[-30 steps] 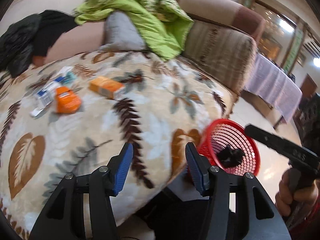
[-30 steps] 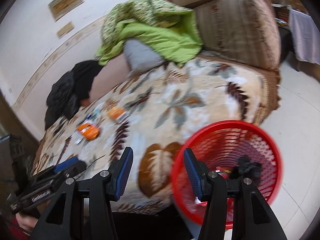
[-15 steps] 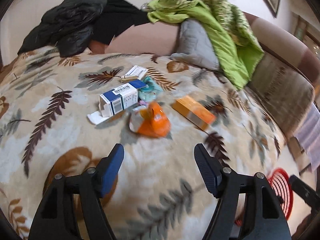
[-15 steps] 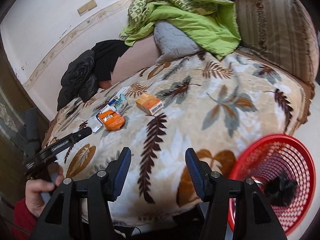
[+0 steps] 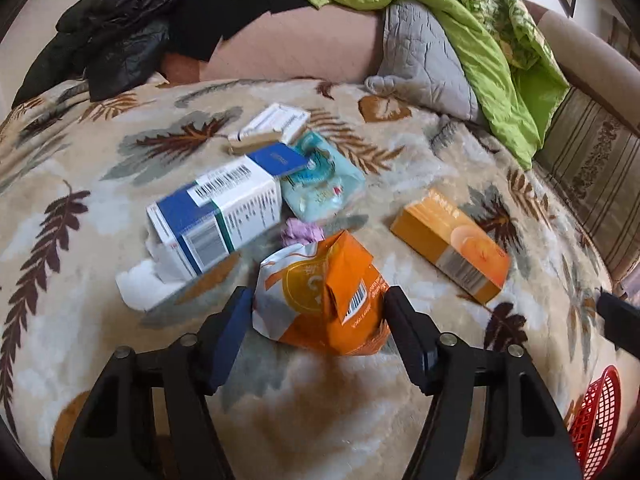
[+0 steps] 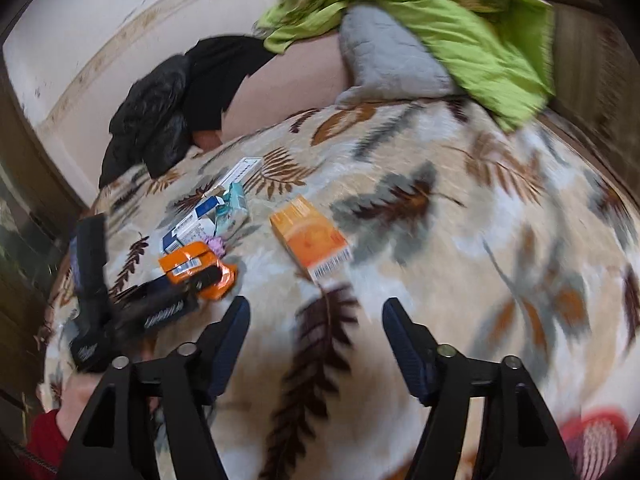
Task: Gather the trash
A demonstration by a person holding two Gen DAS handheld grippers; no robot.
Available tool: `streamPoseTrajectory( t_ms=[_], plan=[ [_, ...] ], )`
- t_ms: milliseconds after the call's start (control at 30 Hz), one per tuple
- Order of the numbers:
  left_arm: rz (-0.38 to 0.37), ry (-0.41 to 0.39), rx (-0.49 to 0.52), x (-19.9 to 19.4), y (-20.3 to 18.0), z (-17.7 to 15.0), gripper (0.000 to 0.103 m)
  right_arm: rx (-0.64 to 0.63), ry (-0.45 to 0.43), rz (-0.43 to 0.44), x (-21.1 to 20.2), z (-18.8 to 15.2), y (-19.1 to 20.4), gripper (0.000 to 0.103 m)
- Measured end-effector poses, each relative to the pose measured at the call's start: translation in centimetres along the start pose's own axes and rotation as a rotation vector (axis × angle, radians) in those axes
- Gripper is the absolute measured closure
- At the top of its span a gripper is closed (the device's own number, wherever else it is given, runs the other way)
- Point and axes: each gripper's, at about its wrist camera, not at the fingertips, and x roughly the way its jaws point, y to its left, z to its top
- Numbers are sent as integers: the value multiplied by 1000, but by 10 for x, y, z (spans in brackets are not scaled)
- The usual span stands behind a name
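The crumpled orange-and-white foil pouch (image 5: 320, 300) lies low in the frame's centre on the leaf-patterned blanket (image 5: 80, 152); the left gripper (image 5: 318, 316) straddles it, jaws spread and just closing a little; likely light, crushable, slippery, so pinch across its folded middle; the right gripper (image 6: 316, 320) has been widening, nothing between.

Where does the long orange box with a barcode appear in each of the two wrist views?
Left wrist view: the long orange box lies right of centre, on the leaf-print blanket.
Right wrist view: the box lies centre-left, above the open jaws.
Shared landmark: the grey pillow under the green quilt.
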Motion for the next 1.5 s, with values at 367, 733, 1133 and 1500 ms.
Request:
streamPoseTrajectory(
  t_ms=[367,733,1133,1500],
  plan=[
    [-30,-58,-28,-35,18,9,40,-172,146,-52,114,38,-2,22],
    [30,-123,-1,-57,22,8,39,-4,90,-91,71,-10,27,52],
    [105,-207,71,-97,23,-11,39,-67,-176,-208,-26,-48,95,52],
    [194,-320,64,-152,38,-33,39,-174,-279,-232,-49,-69,138,52]
  ],
)
